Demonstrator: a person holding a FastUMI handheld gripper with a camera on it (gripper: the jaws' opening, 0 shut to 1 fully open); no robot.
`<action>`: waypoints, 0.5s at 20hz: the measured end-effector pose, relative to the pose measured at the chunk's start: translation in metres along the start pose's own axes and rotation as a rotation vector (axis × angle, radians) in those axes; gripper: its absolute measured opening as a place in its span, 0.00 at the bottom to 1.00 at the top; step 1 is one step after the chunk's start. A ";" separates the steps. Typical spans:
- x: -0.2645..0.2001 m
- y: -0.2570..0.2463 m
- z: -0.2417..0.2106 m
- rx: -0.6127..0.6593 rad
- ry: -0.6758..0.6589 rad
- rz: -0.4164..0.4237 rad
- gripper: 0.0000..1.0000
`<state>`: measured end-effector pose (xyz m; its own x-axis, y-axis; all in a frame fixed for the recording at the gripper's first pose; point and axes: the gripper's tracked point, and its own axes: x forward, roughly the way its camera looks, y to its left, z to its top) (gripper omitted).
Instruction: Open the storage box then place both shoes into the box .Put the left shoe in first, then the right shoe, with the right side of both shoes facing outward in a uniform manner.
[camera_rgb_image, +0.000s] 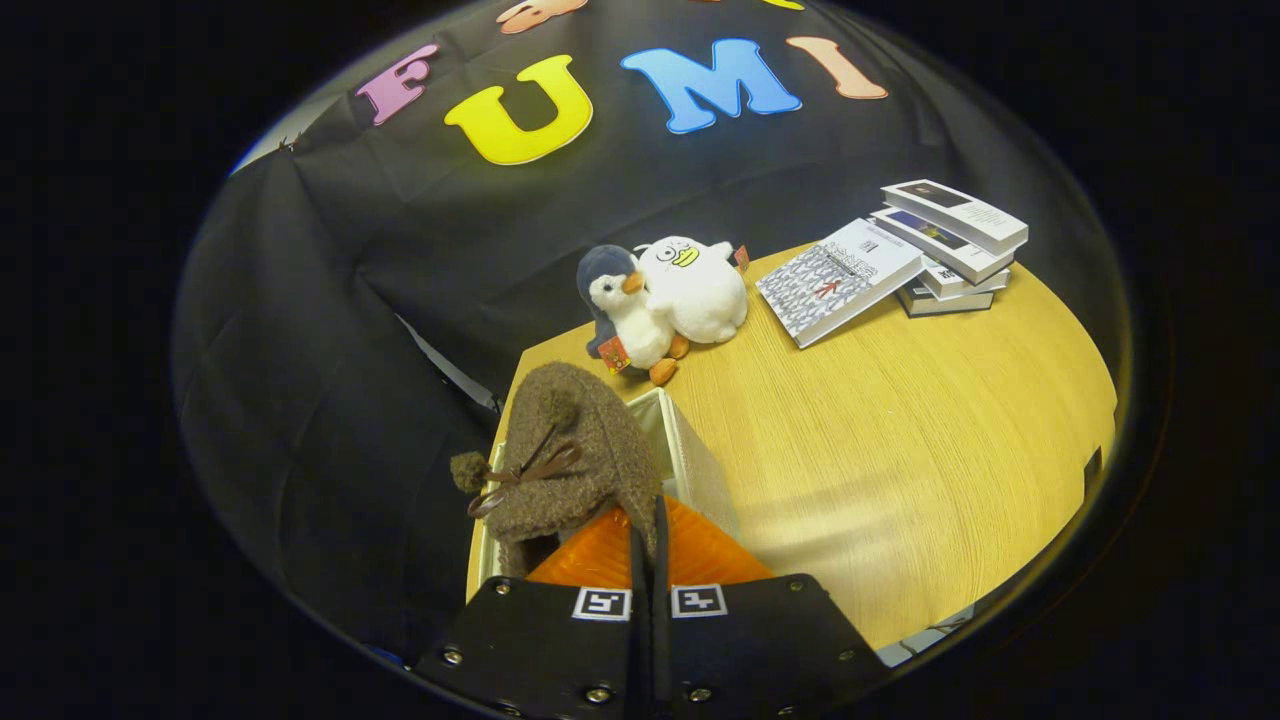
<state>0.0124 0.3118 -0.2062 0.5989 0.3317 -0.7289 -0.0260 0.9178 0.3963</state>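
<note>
The shoe (570, 455) was a brown, fuzzy boot of nubbly fleece, rounded at the top, with a thin brown lace tied in a bow and two pompoms dangling off it. It hung right at the fingers, over the open white box (690, 450), whose thin wall showed just beyond it at the table's near corner. The gripper (647, 545) had its fingers pressed nearly together, pinching the shoe's edge between them. The table (900, 440) was pale wood with a fine grain. Well beyond the fingers sat two plush toys (665, 300), soft and round, touching each other, and beside them some books (900, 260), one leaning against a small stack.
</note>
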 end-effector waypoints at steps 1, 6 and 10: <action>-0.001 0.003 -0.003 0.003 0.004 0.004 0.01; 0.003 0.002 -0.016 -0.008 0.039 -0.002 0.03; -0.009 0.011 0.004 -0.062 -0.030 0.044 0.52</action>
<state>0.0099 0.3180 -0.1934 0.6200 0.3661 -0.6939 -0.1018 0.9145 0.3916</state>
